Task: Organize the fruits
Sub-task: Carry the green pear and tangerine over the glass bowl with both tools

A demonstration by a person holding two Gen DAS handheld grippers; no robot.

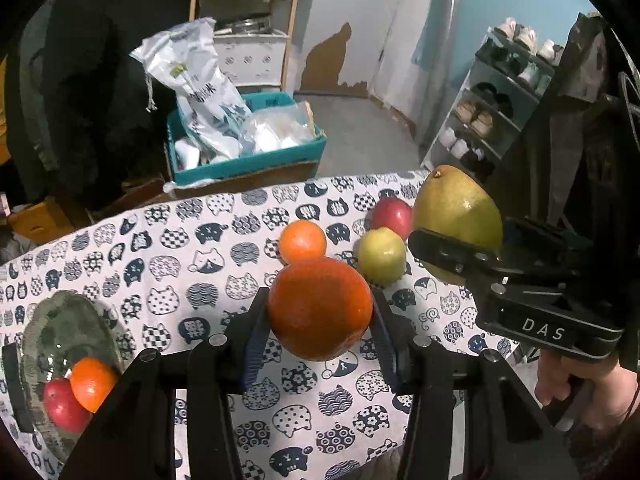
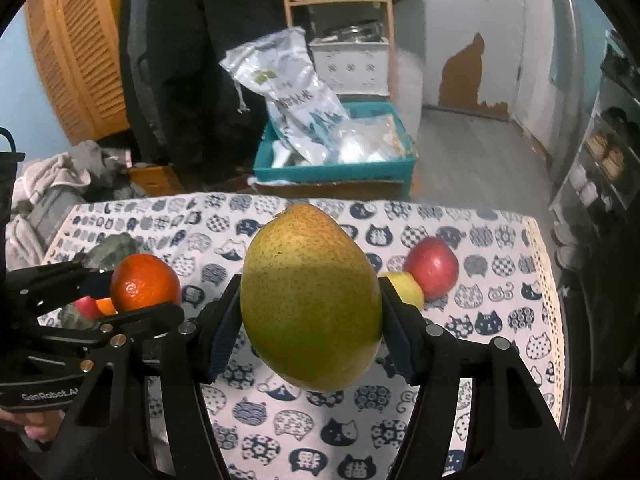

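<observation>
Cat-print tablecloth, glass plate, small orange, yellow-green fruit, red apple

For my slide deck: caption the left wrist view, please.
Left gripper holds a large orange above the cat-print tablecloth; right gripper grips a pear.

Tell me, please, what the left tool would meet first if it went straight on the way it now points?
Probably the small orange on the tablecloth, which sits just beyond the big orange clamped in the left tool. Depth is unclear in the fisheye view, so it might reach the cloth first.
</observation>
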